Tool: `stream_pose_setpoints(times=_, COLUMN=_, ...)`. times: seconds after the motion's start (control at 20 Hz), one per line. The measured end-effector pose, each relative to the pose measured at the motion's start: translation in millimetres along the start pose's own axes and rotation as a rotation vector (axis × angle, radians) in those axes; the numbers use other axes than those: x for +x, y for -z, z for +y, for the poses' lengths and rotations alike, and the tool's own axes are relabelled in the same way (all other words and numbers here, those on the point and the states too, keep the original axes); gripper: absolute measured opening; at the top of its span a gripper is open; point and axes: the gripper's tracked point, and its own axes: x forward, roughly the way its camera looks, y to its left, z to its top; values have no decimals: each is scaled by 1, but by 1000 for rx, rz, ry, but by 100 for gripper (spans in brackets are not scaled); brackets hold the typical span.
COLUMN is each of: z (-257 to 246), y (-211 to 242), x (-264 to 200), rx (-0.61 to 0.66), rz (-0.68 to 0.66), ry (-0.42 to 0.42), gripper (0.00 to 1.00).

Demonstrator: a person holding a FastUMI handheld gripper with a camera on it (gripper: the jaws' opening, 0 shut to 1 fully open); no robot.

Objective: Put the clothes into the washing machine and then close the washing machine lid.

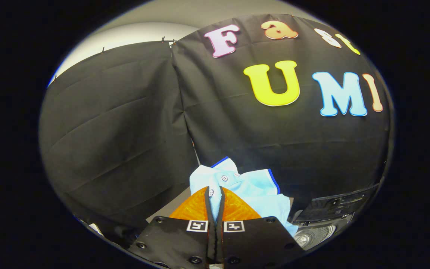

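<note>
dim booth, sharp focus, fisheye-warped edges

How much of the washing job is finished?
Done: the shirt is picked up. In hand: the gripper is pinching the light blue shirt between both orange fingers, lifted in front of the black cloth wall. Left: the washing machine drum is open below and beside the fingers, so the shirt must go in, then the lid gets closed.

The tool [215, 201] has two orange fingers [194, 207] with a ribbed, translucent look, tapering to points at twelve o'clock; a thin dark strip edges each one along the inner side; behind them sit two flat black plates, each bearing a small square black-and-white marker by the centre seam; round black screws dot the plates' corners and their six o'clock edge.
</note>
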Motion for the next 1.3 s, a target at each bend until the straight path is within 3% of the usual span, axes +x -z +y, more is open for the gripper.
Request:
stream_pose_setpoints(times=0.7, z=-198, y=-5, x=-117, rx=101, rz=-81, ry=327, gripper=1)
stream_pose_setpoints(times=1.0, z=-261, y=28, x=-153, rx=127, rz=-48, ry=441, gripper=1)
stream_pose_setpoints(times=1.3, z=-293, y=78, x=-169, rx=163, rz=-12, ry=496, gripper=1)
